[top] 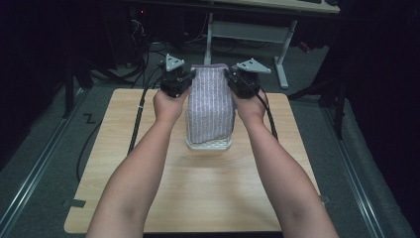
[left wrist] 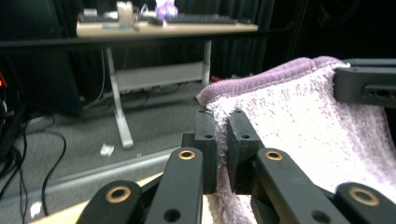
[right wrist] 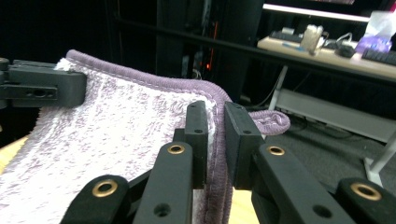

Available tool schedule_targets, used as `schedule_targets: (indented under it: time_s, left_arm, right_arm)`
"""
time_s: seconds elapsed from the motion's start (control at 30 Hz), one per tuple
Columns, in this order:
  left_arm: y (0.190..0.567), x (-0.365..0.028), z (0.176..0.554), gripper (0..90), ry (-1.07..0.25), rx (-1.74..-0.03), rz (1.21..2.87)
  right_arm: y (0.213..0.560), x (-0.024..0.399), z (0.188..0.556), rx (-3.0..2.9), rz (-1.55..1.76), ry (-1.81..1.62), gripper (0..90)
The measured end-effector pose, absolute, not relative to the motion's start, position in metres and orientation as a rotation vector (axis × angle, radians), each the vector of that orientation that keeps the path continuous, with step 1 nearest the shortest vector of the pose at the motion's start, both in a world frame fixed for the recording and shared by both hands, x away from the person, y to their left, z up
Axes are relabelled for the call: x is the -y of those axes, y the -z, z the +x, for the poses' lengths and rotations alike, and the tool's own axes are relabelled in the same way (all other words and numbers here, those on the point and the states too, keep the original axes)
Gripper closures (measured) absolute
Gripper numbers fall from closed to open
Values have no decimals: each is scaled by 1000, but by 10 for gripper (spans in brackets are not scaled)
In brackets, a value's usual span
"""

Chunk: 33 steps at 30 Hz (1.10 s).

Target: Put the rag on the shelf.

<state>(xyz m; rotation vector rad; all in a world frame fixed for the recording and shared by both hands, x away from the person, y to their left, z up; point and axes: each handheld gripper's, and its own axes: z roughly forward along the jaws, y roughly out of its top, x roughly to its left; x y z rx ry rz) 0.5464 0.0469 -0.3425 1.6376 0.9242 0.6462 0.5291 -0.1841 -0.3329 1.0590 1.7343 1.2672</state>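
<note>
A purple-and-white towel [top: 211, 101] is held up by its two top corners above the wooden table [top: 148, 163]. The left corner is pinched between the jaws of the left gripper [left wrist: 222, 135], which are closed tight on the pile. The right corner is clamped the same way by the right gripper [right wrist: 215, 130], purple hem caught between its jaws. The towel's lower edge is draped into a white basket [top: 209, 144] set mid-table.

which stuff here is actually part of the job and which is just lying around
In the job:
purple towel, held up by its top corners
left gripper
right gripper
white basket under the towel

Lying about:
background desk with keyboard
floor cables
</note>
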Motion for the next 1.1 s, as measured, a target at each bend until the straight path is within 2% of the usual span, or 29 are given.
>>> schedule_targets:
  time_s: [0.13, 0.2, 0.27, 0.37, 0.6, 0.8, 1.1]
  left_arm:
    - [353, -48, 551, 839, -634, -957, 1675]
    - [358, -49, 554, 826, -607, -979, 1678]
    - [363, -52, 555, 765, -580, -983, 1681]
    - [368, -54, 557, 664, -536, -959, 1692]
    - [364, -58, 554, 583, -554, -983, 1664]
    - [363, -59, 547, 578, -562, -973, 1651]
    - [364, -66, 525, 587, -535, -940, 1648]
  right_arm:
    - [340, 179, 537, -1767, 1081, -1237, 796]
    - [345, 177, 541, -1800, 1099, -1214, 762]
    - [348, 177, 544, -1818, 1128, -1212, 696]
    - [351, 179, 546, -1853, 1122, -1215, 689]
    - [346, 182, 542, -1837, 1115, -1200, 630]
    - [346, 184, 535, -1835, 1086, -1195, 661]
    - [346, 195, 513, -1826, 1088, -1212, 620]
